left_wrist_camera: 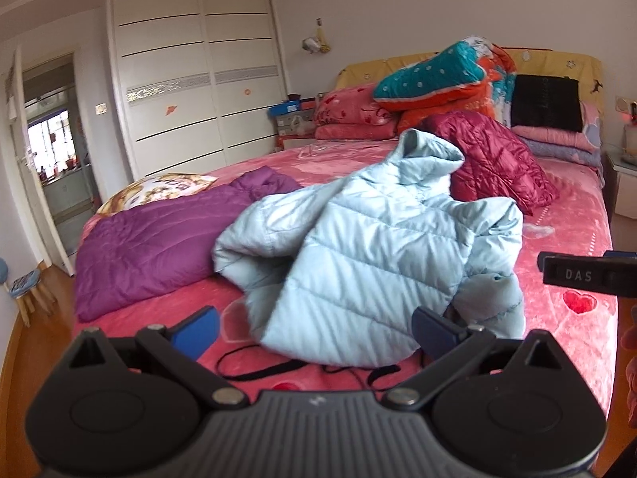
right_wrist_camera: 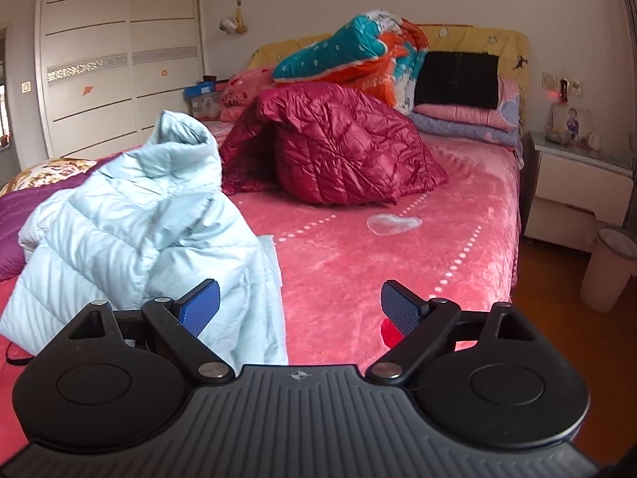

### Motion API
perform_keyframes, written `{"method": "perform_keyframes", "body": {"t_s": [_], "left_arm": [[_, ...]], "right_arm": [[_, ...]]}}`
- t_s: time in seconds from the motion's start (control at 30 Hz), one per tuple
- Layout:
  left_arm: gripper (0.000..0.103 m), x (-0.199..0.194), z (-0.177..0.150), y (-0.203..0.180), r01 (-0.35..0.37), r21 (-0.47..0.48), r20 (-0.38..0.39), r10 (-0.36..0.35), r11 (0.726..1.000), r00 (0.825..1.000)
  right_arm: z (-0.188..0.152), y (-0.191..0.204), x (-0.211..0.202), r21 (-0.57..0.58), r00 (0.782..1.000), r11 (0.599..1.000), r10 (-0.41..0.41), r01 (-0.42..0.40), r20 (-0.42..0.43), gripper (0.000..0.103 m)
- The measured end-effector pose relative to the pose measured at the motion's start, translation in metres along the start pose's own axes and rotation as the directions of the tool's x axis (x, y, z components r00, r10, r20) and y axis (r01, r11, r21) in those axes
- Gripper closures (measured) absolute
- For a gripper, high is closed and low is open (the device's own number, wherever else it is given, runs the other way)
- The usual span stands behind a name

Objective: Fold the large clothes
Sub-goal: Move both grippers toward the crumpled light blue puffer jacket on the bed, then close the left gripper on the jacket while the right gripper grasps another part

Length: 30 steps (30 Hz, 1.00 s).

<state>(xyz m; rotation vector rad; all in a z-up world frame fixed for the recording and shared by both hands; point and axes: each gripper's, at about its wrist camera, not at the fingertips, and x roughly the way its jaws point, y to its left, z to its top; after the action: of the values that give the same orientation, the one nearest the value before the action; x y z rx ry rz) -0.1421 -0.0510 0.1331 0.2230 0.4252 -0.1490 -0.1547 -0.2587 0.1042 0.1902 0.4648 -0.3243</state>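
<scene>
A light blue puffer jacket (left_wrist_camera: 358, 247) lies crumpled on the pink bed (left_wrist_camera: 573, 215), its hood raised toward the far side. It also shows at the left of the right wrist view (right_wrist_camera: 131, 231). My left gripper (left_wrist_camera: 314, 328) is open and empty, hovering just before the jacket's near hem. My right gripper (right_wrist_camera: 300, 304) is open and empty above the bedspread (right_wrist_camera: 358, 263), its left finger over the jacket's right edge. A dark red puffer jacket (right_wrist_camera: 338, 147) is heaped behind. A purple jacket (left_wrist_camera: 151, 247) lies flat at the left.
Folded quilts and pillows (left_wrist_camera: 450, 79) are stacked at the headboard. A black cord (left_wrist_camera: 278, 368) lies on the bed near the front edge. A white wardrobe (left_wrist_camera: 191, 79) stands at the left, a nightstand (right_wrist_camera: 577, 183) and bin (right_wrist_camera: 609, 267) at the right.
</scene>
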Motion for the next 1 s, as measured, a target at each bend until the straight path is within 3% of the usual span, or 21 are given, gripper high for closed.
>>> {"method": "perform_keyframes", "body": {"t_s": [0.13, 0.27, 0.4, 0.5, 0.6, 0.7, 0.83, 1.0], "left_arm": [[0.002, 0.015, 0.000, -0.017, 0.029, 0.052, 0.013, -0.029, 0.998, 0.999], [0.005, 0.032, 0.001, -0.031, 0.068, 0.085, 0.020, -0.070, 0.994, 0.997], [0.006, 0.052, 0.003, -0.037, 0.034, 0.132, 0.033, -0.039, 0.991, 0.999], [0.006, 0.067, 0.009, -0.031, 0.022, 0.138, 0.044, -0.029, 0.990, 0.999], [0.006, 0.078, 0.019, -0.010, 0.037, 0.056, 0.054, -0.040, 0.998, 0.998], [0.006, 0.097, 0.022, 0.010, 0.104, -0.036, 0.006, -0.103, 0.994, 0.995], [0.006, 0.124, 0.017, 0.024, 0.138, -0.093, -0.050, -0.143, 0.986, 0.988], [0.030, 0.144, 0.014, 0.032, 0.205, -0.210, -0.092, -0.228, 0.956, 0.969]], "right_arm": [[0.001, -0.009, 0.021, 0.002, 1.000, 1.000, -0.004, 0.004, -0.026, 0.000], [0.001, -0.031, 0.043, 0.116, 0.993, 0.993, 0.033, -0.019, -0.115, 0.000], [0.001, -0.047, 0.063, 0.262, 0.976, 0.960, 0.142, -0.095, -0.164, 0.000], [0.001, -0.044, 0.070, 0.289, 0.962, 0.943, 0.219, -0.165, -0.166, 0.000], [0.003, -0.035, 0.074, 0.260, 0.954, 0.942, 0.258, -0.212, -0.153, 0.000], [0.008, -0.025, 0.077, 0.236, 0.953, 0.945, 0.264, -0.225, -0.151, 0.000], [0.006, -0.025, 0.078, 0.258, 0.945, 0.936, 0.287, -0.241, -0.158, 0.000], [0.005, -0.025, 0.083, 0.248, 0.945, 0.939, 0.282, -0.237, -0.165, 0.000]]}}
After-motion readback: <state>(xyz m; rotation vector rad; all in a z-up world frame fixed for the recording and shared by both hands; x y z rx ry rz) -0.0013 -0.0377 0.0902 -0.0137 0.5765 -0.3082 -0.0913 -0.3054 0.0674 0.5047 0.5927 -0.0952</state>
